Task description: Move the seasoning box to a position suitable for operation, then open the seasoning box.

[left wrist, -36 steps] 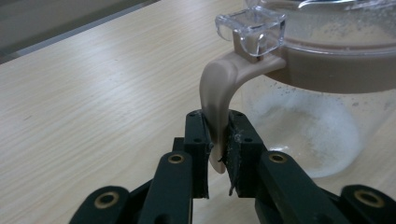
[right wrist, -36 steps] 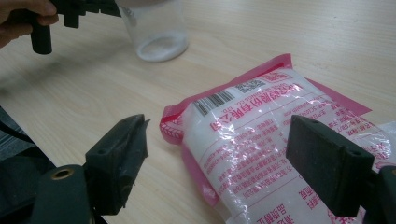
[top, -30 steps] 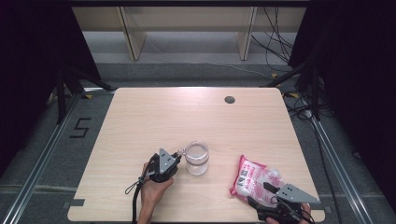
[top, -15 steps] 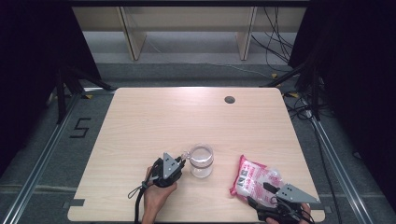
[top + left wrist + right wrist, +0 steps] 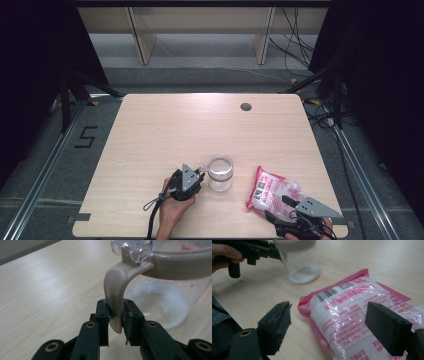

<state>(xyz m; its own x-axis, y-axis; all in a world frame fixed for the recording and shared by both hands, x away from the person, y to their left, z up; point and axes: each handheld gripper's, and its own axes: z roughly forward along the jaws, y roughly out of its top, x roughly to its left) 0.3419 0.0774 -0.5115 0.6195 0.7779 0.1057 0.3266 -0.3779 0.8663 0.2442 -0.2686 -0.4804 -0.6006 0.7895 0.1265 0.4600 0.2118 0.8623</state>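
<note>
Our left gripper (image 5: 115,315) has its jaws closed on the beige handle (image 5: 115,293) of the clear jar (image 5: 220,172), which stands on the desk (image 5: 190,130) near the front edge with a little white powder at its bottom. Our right gripper (image 5: 327,327) hovers with jaws spread wide over the pink-and-white bag (image 5: 359,315) — not touching it yet. We judge the jar secured; grasping the bag, opening it and pouring into the jar are all left.

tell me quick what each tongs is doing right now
Left tongs: shut on the jar handle.
Right tongs: open, holding nothing, jaws either side of the pink bag.
</note>
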